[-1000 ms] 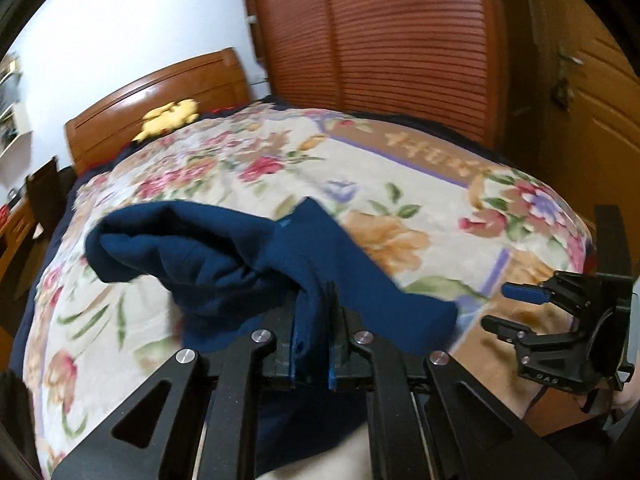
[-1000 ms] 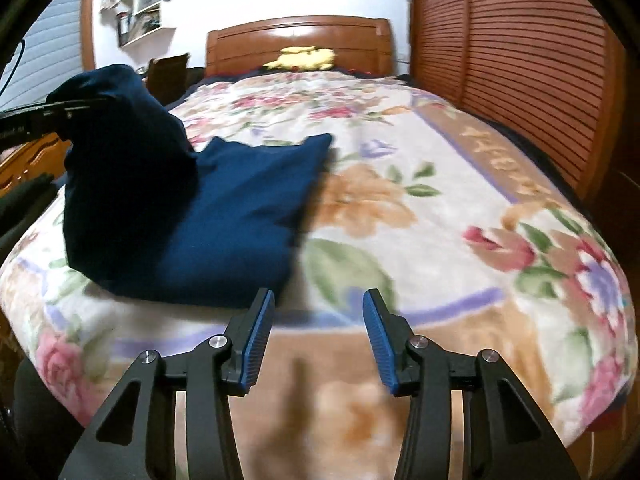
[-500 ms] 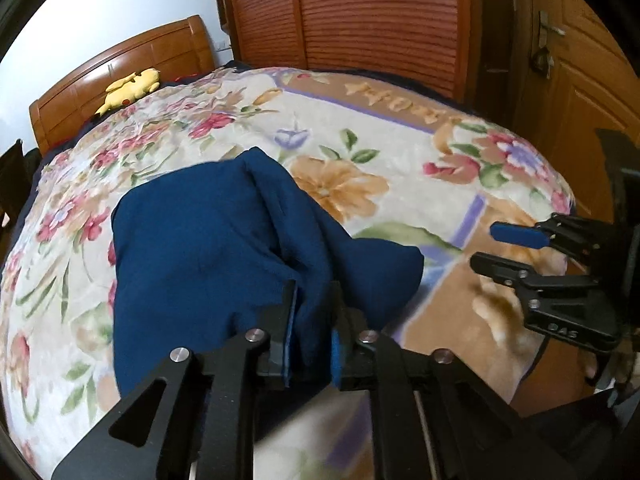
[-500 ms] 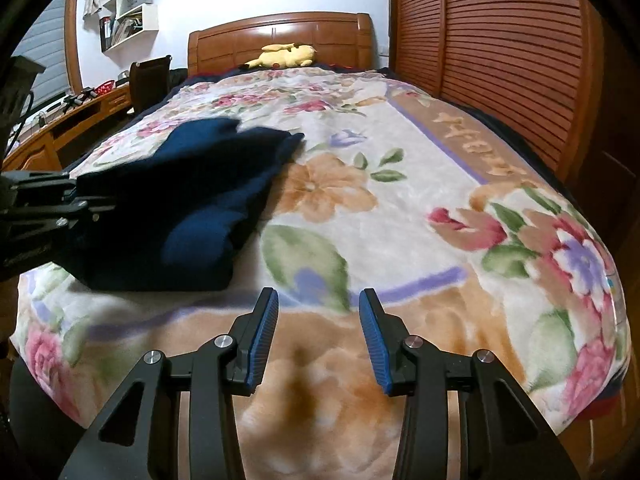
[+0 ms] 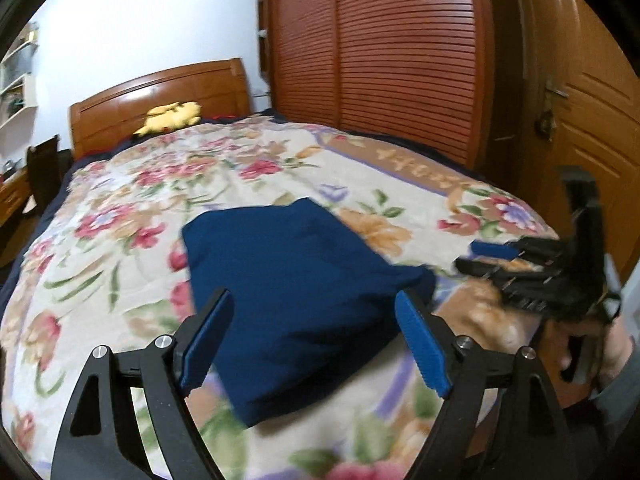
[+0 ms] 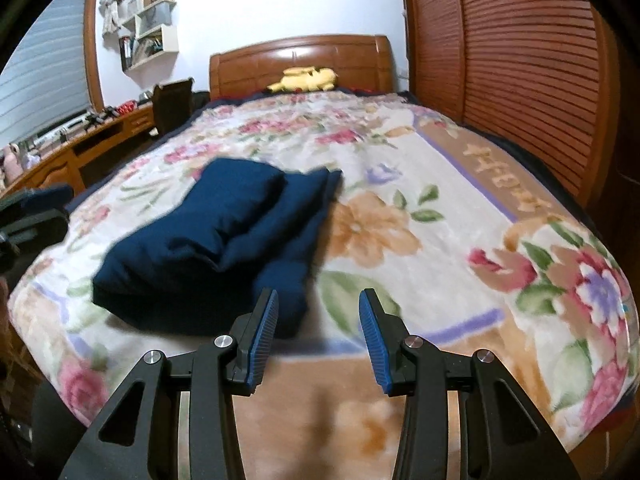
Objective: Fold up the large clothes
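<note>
A dark blue garment (image 5: 296, 280) lies folded in layers on the floral bedspread (image 5: 120, 264), near the foot of the bed. In the right wrist view the garment (image 6: 224, 232) shows a thick upper fold over a longer lower layer. My left gripper (image 5: 316, 336) is open and empty, its jaws wide apart just above the garment's near edge. My right gripper (image 6: 316, 332) is open and empty, hovering over the bedspread (image 6: 440, 240) just right of the garment. The right gripper also shows at the right of the left wrist view (image 5: 492, 258).
A wooden headboard (image 6: 300, 64) with a yellow plush toy (image 6: 304, 78) stands at the far end. Slatted wooden wardrobe doors (image 5: 400, 60) run along the right. A desk (image 6: 72, 140) and chair (image 6: 172, 104) stand on the left. A wooden door (image 5: 580, 120) is at far right.
My left gripper let go of the blue garment, opened wide and drew back. The garment dropped into a folded stack on the bed. My right gripper stayed open.
</note>
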The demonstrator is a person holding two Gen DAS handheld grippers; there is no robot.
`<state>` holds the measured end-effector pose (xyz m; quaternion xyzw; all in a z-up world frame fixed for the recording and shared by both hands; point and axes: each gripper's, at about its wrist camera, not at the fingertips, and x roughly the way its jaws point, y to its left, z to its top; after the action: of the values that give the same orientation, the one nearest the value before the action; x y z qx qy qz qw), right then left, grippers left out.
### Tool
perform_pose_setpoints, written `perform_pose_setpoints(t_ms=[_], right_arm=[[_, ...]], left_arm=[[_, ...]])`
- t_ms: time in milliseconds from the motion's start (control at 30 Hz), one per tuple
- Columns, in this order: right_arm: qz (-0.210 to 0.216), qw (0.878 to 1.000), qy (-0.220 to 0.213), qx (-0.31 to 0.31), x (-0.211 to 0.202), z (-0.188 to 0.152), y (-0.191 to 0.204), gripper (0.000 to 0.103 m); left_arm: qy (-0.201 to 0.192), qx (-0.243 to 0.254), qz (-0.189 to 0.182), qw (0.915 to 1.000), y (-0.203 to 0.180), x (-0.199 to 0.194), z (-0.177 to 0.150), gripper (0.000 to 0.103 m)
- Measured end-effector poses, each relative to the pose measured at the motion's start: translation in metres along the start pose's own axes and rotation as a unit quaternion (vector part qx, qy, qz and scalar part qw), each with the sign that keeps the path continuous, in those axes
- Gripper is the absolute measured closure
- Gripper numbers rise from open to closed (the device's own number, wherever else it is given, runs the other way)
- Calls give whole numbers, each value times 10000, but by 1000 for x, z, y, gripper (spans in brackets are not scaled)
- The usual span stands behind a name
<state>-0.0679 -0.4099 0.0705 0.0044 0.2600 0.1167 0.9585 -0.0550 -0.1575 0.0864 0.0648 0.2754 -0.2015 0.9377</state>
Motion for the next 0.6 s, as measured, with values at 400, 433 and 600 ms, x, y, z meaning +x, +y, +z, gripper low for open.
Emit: perform_pose_setpoints(t_ms=[400, 433, 600], right_arm=[[476, 9972, -546, -176, -10, 13, 37, 47], [489, 9971, -533, -222, -6, 13, 41, 44], [591, 9974, -273, -322, 23, 14, 56, 42]], left_arm=[[180, -630, 319, 9973, 68, 0, -51, 20], [180, -633, 366, 9972, 71, -1, -54, 20], [189, -660, 461, 9966, 82, -7, -65, 20]])
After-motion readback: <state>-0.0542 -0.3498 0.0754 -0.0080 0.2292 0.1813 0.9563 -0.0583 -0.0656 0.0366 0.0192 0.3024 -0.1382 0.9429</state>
